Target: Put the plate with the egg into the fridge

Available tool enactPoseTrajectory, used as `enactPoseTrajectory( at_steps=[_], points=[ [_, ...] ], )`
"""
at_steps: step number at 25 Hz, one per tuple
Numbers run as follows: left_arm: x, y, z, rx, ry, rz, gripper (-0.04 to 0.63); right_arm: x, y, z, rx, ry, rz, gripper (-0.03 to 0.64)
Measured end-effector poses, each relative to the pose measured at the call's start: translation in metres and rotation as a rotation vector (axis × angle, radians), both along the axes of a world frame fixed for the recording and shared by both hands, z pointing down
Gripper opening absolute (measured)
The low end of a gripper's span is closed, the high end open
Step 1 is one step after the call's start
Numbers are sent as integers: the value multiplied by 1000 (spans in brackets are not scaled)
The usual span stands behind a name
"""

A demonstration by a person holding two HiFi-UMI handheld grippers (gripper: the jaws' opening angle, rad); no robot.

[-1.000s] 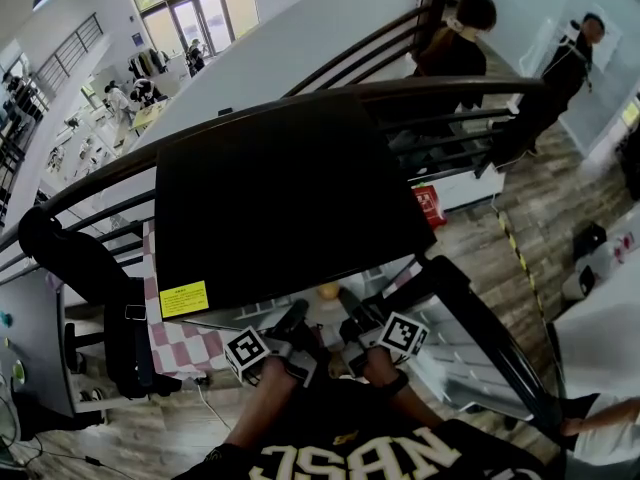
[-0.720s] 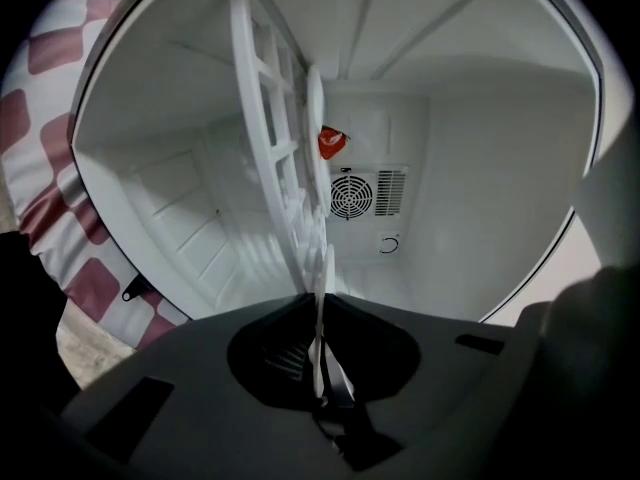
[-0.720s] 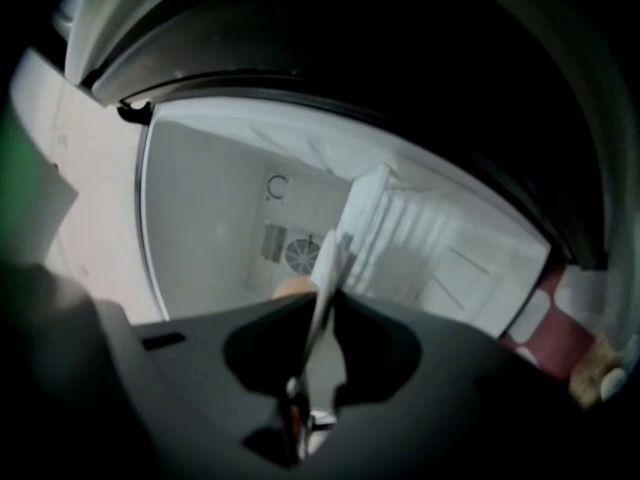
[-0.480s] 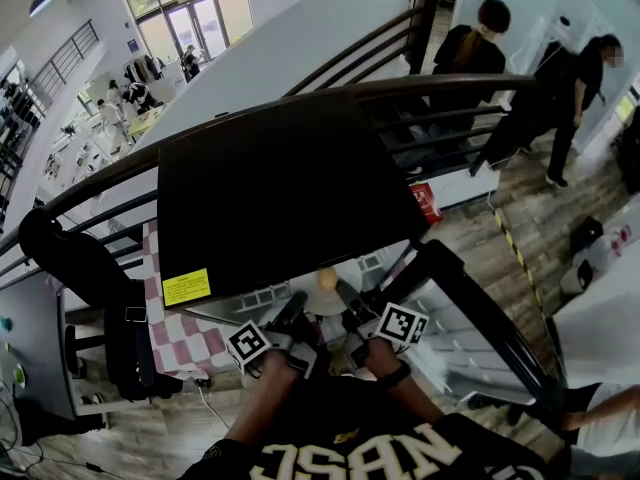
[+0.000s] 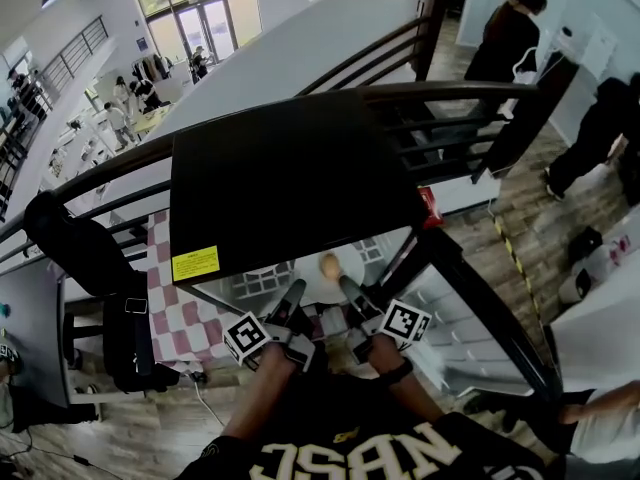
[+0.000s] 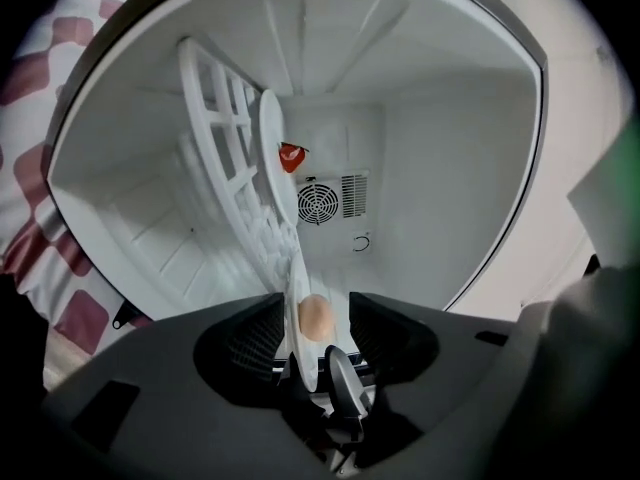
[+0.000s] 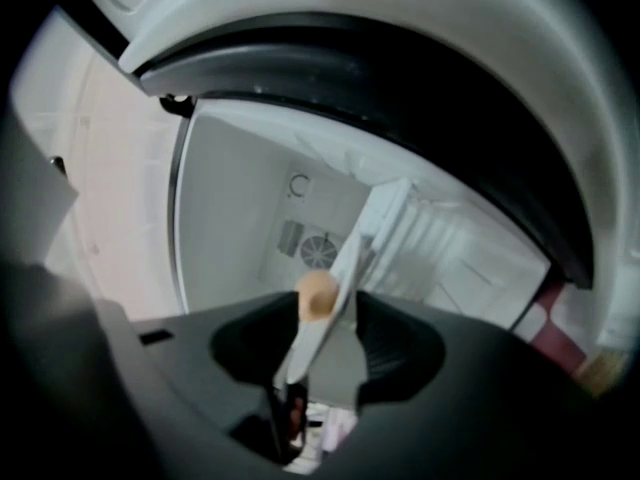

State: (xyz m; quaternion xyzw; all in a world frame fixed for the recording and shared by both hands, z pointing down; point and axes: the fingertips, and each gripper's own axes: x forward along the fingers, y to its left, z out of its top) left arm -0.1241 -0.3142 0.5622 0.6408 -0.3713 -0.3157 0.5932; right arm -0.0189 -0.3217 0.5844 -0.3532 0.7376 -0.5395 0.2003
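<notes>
A small fridge [image 5: 290,188] with a black top fills the middle of the head view. Its door [image 5: 480,313] is swung open toward the lower right, and its white inside [image 6: 450,168] takes up most of both gripper views. A pink-and-white checkered cloth [image 5: 180,318] shows at the fridge's lower left in the head view. Two people in dark clothes [image 5: 510,38] stand on the wooden floor at the upper right.

Inside the fridge, a white grid shelf [image 6: 220,118] runs back toward the rear wall, where a round fan grille [image 6: 322,200] is set. The white plate [image 5: 318,286] lies on this shelf just inside the opening, at the lower centre of the head view. Both gripper views see the plate edge-on [image 6: 294,286] [image 7: 347,261].

The left gripper [image 5: 293,293] and the right gripper [image 5: 347,288] reach in from the bottom of the head view, one at each side of the plate. A marker cube [image 5: 248,338] shows behind the left one.

The left gripper's jaws are opening around the plate's rim, with gaps on both sides of it [image 6: 310,313]. The right gripper's jaws are opening too, and the rim runs between them close to one pad [image 7: 322,328].

The tan egg [image 5: 329,264] sits on the plate and shows between the jaws in both gripper views [image 6: 316,316] [image 7: 318,293].
</notes>
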Motion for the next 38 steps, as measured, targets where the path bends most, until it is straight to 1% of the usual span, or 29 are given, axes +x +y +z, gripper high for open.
enactPoseTrajectory(
  at_steps=[2,6,8,9,12,14,18,20,23,25,27,31,34,38],
  points=[
    [-1,6,1,-4,-2,-4,212,1,6,2,3,4,-3,173],
    [0,18,1,-2,-3,-7,221,5,21,7,-76,-19,25,175],
    [2,24,1,1,1,-9,221,8,28,7,-75,-18,25,175],
    [3,27,2,0,4,-10,221,9,30,6,-58,-12,21,175],
    [7,39,5,-6,-7,-6,221,14,35,0,57,40,-8,175],
    [10,45,7,13,-53,1,221,15,42,0,79,65,-21,175],
    [14,56,12,53,-201,27,221,12,58,3,105,134,-54,175],
    [17,60,15,66,-234,45,221,9,62,5,119,168,-74,173],
    [22,64,17,76,-258,69,221,6,66,6,133,190,-92,173],
    [25,65,17,79,-262,83,219,6,67,4,140,192,-93,173],
    [29,66,16,78,-249,95,208,6,66,2,146,186,-97,173],
    [34,64,16,73,-211,99,136,2,64,-2,149,157,-102,170],
    [36,60,16,69,-206,99,92,6,59,0,150,189,-91,166],
    [38,55,19,53,-212,118,67,3,51,-5,156,207,-94,140]
  ],
)
